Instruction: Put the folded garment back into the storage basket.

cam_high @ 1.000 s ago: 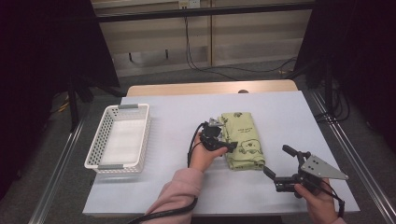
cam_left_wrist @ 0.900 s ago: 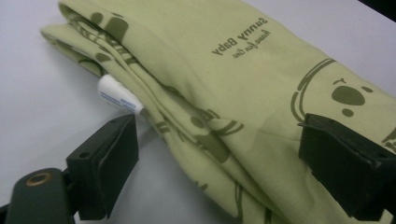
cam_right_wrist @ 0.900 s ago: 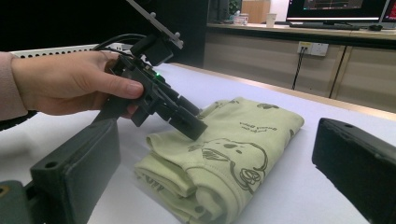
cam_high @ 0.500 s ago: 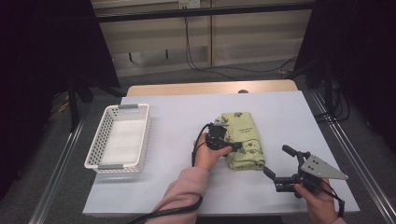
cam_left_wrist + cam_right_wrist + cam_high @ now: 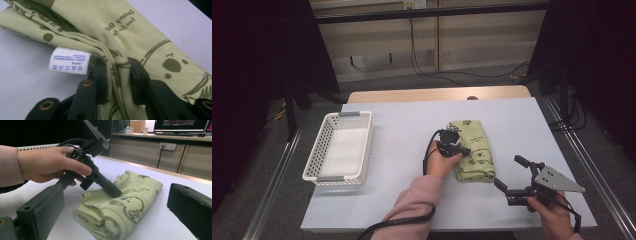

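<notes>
1. The left tool had just been closing, and its two black jaws pinched a raised fold along the edge of the folded green cloth; in the left gripper view the layers bunched between the jaws, beside a white care label.
2. The left hand gripped that tool from behind, fingers wrapped around its body, with the tool angled downward into the near-left edge of the cloth, as the right gripper view showed.
3. A pink sleeve covered the left forearm, which reached in from the bottom edge of the high view toward the middle of the table; a black cable trailed back beneath it.
4. The cloth, printed with dark cartoon figures and lettering, lay flat on the white table, right of centre.
5. The right tool stood spread wide with nothing between its jaws, held above the near-right part of the table, near the cloth but apart from it.
6. The right hand grasped that tool from below at the bottom edge of the high view, its grey three-cornered plate facing up and its jaws pointing left toward the cloth.
7. A white slotted basket sat at the table's left side, well apart from both tools.
</notes>
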The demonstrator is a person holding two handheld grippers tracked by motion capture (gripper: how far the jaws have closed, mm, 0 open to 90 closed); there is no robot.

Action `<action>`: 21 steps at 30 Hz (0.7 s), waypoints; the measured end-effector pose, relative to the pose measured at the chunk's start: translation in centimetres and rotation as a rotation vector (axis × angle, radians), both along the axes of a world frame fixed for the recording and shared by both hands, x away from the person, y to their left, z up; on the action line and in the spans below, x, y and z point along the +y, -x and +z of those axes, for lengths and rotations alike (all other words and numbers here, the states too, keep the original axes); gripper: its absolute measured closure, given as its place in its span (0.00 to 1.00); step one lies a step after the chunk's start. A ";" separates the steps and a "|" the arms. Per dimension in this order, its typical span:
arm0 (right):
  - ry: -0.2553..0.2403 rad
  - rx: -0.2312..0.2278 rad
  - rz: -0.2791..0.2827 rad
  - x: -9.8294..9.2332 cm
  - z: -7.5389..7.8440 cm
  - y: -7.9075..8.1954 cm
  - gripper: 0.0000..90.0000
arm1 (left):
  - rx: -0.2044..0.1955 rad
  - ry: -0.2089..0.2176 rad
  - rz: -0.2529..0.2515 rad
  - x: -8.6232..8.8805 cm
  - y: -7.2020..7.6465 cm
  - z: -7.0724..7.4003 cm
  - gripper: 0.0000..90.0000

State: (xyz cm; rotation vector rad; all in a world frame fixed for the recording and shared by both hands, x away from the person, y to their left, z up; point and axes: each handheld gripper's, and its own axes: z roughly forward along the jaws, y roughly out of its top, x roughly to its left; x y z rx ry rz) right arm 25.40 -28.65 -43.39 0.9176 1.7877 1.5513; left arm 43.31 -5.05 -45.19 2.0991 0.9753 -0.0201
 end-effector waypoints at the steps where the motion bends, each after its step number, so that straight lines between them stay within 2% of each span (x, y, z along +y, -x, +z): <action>1: 0.000 0.000 0.000 0.0 0.0 0.0 0.01 | 0.009 -0.005 -0.002 0.1 -0.1 0.1 0.79; 2: 0.004 0.004 -0.003 -0.1 0.0 0.0 0.01 | 0.009 0.019 0.010 0.2 -0.1 0.1 0.82; 5: 0.003 0.003 -0.005 -0.1 0.0 0.0 0.01 | 0.020 0.038 0.017 0.6 -0.2 0.3 0.84; 6: 0.006 0.001 -0.010 -0.2 0.0 0.1 0.01 | 0.024 0.058 0.015 0.7 -0.2 0.7 0.84; 8: 0.004 -0.001 -0.009 -0.2 0.0 0.1 0.01 | 0.032 0.059 0.006 0.9 -0.3 1.0 0.84; 9: 0.005 0.002 -0.013 -0.2 0.0 0.1 0.01 | 0.044 0.076 0.003 0.9 -0.3 1.6 0.85; 14: 0.006 0.002 -0.014 -0.1 0.0 0.1 0.01 | 0.062 0.083 -0.007 1.2 -0.4 3.0 0.85; 16: 0.006 0.002 -0.015 -0.1 0.0 0.1 0.01 | 0.089 0.079 -0.019 1.6 -0.6 4.0 0.86; 18: 0.007 -0.001 -0.014 -0.2 0.0 0.1 0.01 | 0.092 0.074 -0.026 1.8 -0.7 4.2 0.86; 19: 0.007 -0.001 -0.014 -0.2 0.0 0.1 0.01 | 0.106 0.076 -0.042 2.0 -0.9 4.4 0.86; 21: 0.006 0.002 -0.017 -0.2 0.0 0.1 0.01 | 0.106 0.060 -0.031 2.2 -0.8 4.9 0.86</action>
